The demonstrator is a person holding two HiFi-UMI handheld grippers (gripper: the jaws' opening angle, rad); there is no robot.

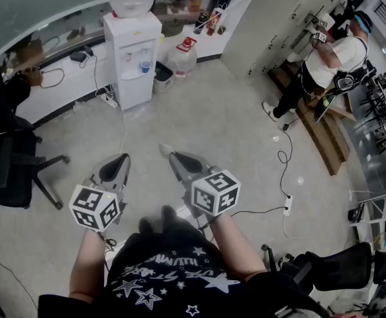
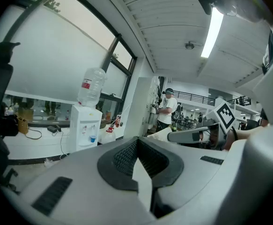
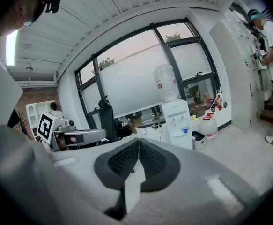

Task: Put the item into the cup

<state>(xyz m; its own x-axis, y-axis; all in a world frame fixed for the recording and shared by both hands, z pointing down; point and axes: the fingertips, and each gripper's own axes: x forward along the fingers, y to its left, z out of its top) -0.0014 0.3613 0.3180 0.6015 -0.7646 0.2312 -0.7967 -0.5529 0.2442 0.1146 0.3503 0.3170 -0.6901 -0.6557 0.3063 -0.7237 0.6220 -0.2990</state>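
No cup and no item for it show in any view. In the head view I hold both grippers low in front of my body, above a bare floor. My left gripper (image 1: 123, 158) points forward with its jaws pressed together and nothing between them. My right gripper (image 1: 167, 151) is beside it, jaws also closed and empty. In the left gripper view the black pads (image 2: 141, 156) meet in a line, and the right gripper's marker cube (image 2: 225, 115) shows at the right. The right gripper view shows its pads (image 3: 137, 161) closed too, with the left gripper's cube (image 3: 45, 125) at the left.
A white water dispenser (image 1: 132, 55) with a bottle on top stands ahead by the wall, spare water jugs (image 1: 183, 55) beside it. A black office chair (image 1: 10, 167) is at the left. A person (image 1: 322, 61) stands far right near wooden steps. Cables (image 1: 282, 177) trail on the floor.
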